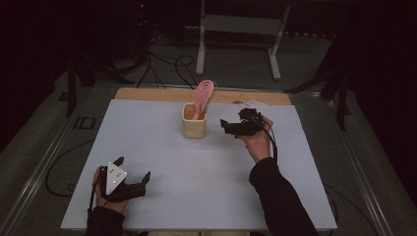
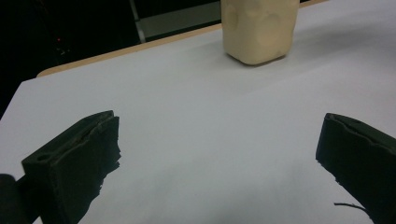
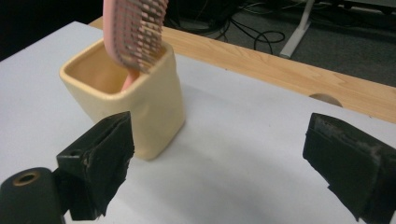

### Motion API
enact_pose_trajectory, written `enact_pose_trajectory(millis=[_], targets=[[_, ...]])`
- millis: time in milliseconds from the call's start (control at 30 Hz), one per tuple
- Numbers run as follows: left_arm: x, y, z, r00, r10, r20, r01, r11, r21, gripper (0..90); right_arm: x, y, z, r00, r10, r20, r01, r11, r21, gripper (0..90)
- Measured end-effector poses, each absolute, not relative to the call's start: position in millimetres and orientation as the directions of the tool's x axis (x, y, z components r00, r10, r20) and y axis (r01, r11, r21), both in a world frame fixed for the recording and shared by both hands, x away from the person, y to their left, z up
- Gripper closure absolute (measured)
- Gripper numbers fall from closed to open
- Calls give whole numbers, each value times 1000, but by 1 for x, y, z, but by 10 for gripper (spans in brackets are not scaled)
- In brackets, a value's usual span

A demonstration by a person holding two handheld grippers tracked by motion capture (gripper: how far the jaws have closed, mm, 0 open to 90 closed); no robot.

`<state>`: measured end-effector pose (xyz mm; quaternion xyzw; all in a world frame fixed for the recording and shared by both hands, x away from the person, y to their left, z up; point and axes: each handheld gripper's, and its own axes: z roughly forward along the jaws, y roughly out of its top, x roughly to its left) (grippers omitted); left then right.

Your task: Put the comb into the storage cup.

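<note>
Brush (image 3: 135, 32): top cut off by the right gripper view's upper edge; handle end hidden inside the cup (image 3: 140, 109). Cup rim cut off in the left gripper view. Far room too dark to tell.

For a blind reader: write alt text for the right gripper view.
A pink hairbrush stands handle-down in a cream square cup on a white table, with the open right gripper just beside the cup, holding nothing.
</note>
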<state>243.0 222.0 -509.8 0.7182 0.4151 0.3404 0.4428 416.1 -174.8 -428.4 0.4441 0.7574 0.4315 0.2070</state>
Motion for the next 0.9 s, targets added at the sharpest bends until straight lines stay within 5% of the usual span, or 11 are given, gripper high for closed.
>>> enact_pose_trajectory(millis=[900], targets=[[244,220,-511,420,899,123,303,-266,915,0,351,-223,-438,-522,847,98,456,180,871,86]])
